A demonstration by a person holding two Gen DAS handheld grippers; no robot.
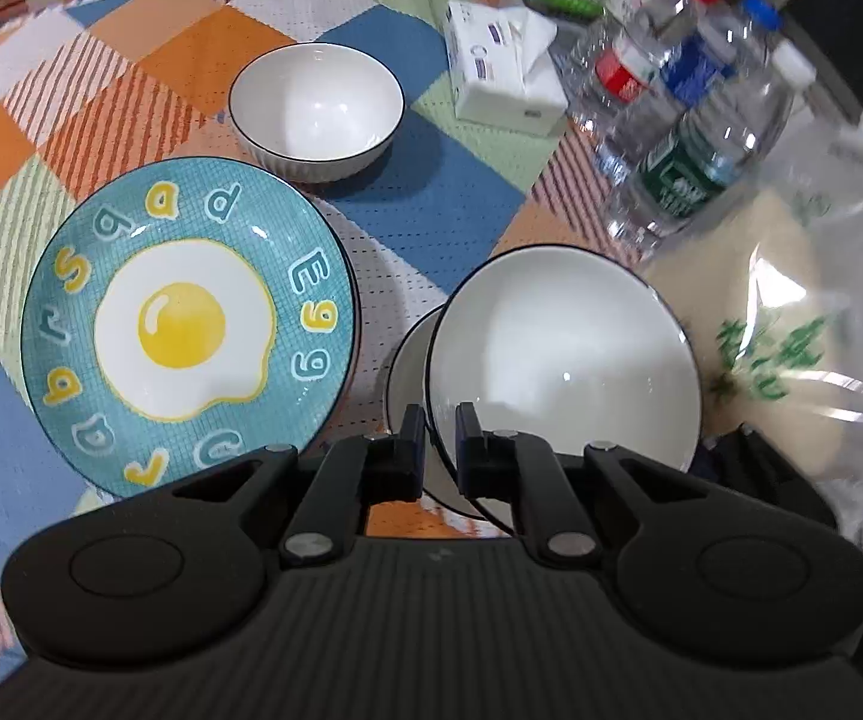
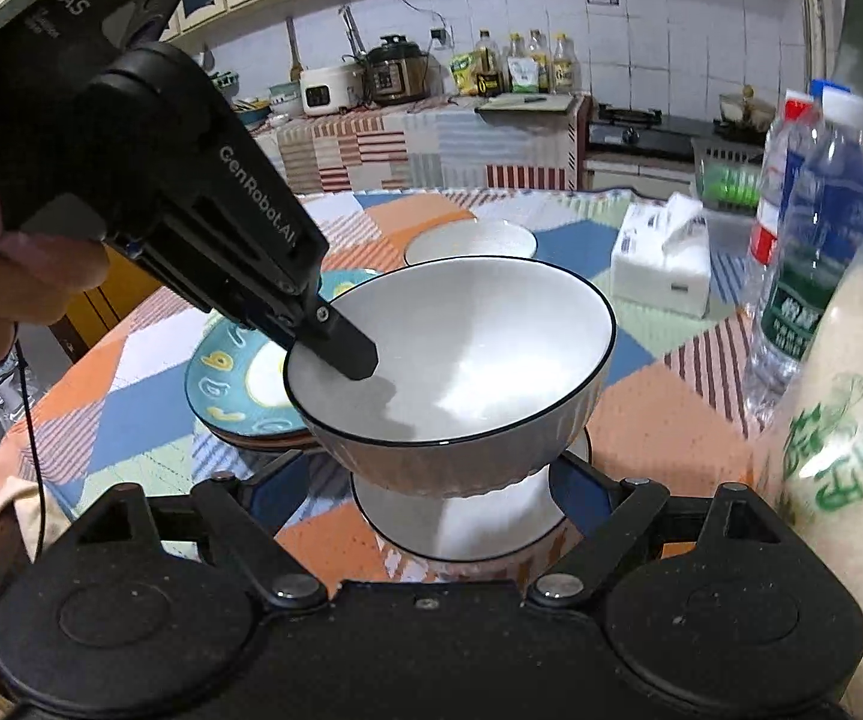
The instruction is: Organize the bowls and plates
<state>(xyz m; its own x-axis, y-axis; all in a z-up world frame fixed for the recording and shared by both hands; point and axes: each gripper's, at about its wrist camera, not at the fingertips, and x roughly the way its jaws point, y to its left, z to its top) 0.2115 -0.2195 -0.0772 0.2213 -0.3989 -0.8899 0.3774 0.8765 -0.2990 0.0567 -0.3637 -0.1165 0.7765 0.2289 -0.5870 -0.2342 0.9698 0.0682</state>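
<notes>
Left hand-held gripper pinches the rim of a white bowl, held tilted above a second white bowl on the tabletop. Right hand-held gripper – fingers spread wide, tips hidden behind the lifted bowl. Egg plate just left, third bowl further back. Right side is tight: water bottles and a bagged jug, partly blurred. Tissue box sits behind – open cloth between plate and far bowl.
</notes>
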